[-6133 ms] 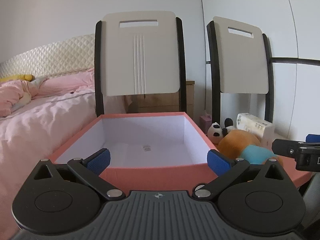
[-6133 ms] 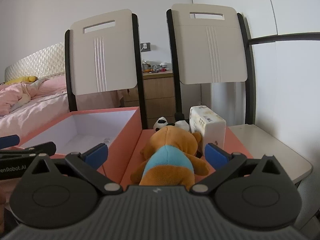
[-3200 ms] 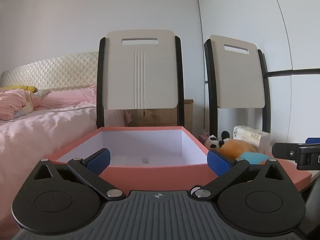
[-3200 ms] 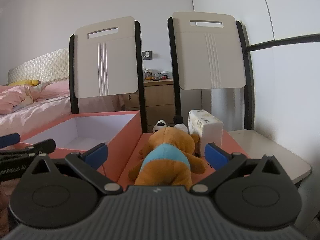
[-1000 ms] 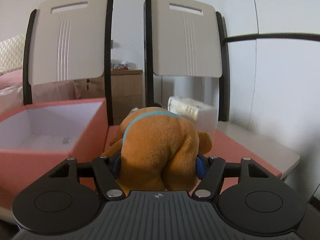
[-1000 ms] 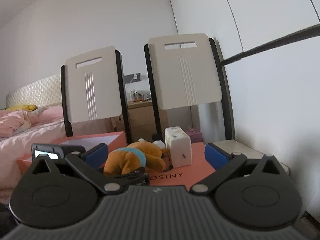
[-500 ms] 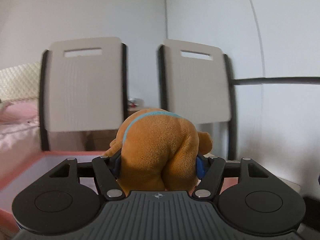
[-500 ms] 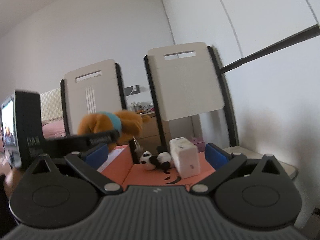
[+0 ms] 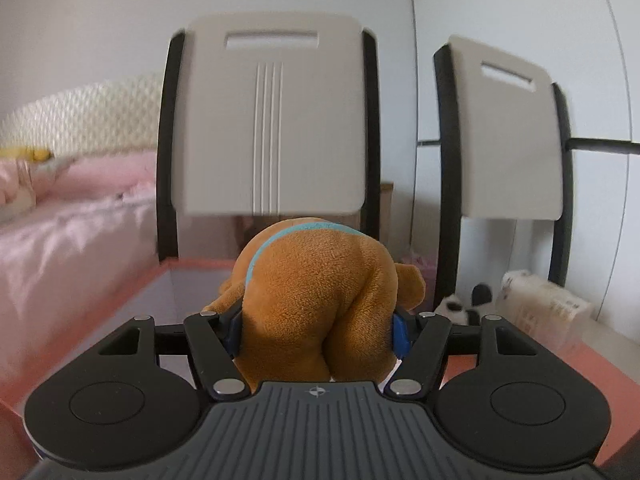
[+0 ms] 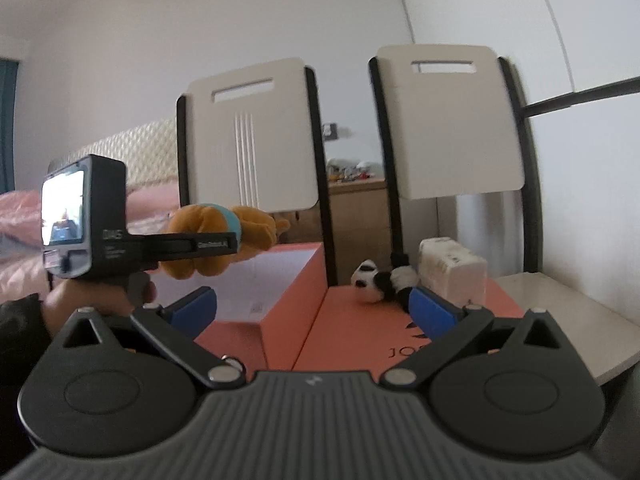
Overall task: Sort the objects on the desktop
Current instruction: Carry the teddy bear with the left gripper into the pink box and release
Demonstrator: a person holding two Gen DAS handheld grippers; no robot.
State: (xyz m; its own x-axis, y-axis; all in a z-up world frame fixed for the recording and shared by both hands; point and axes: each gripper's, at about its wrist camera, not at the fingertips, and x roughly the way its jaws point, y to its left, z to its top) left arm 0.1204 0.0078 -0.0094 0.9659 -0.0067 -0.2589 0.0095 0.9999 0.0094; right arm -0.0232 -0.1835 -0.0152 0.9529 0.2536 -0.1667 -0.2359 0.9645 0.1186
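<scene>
From the left wrist, the left tongs (image 9: 318, 330) are clamped on the brown plush bear with a turquoise shirt (image 9: 320, 304), their blue pads (image 9: 400, 334) pressed into the flanks of its rump. The bear hangs in the air in front of the open salmon-pink cardboard box with a white lining (image 9: 132, 300). The fabric bulges around the pads, so it looks soft, light and springy. A grip across the thick body is the safest, since a limb would likely flop or slip free.

From the right wrist, the right tongs (image 10: 314, 306) are spread wide and hold nothing. They hover over the salmon-pink lid (image 10: 360, 332) lying flat beside the box. On that lid lie a small black-and-white panda plush (image 10: 378, 276) and a white wrapped tissue pack (image 10: 454, 268). The panda looks just as squashy, while the pack would dent if pinched hard across its sides.
</scene>
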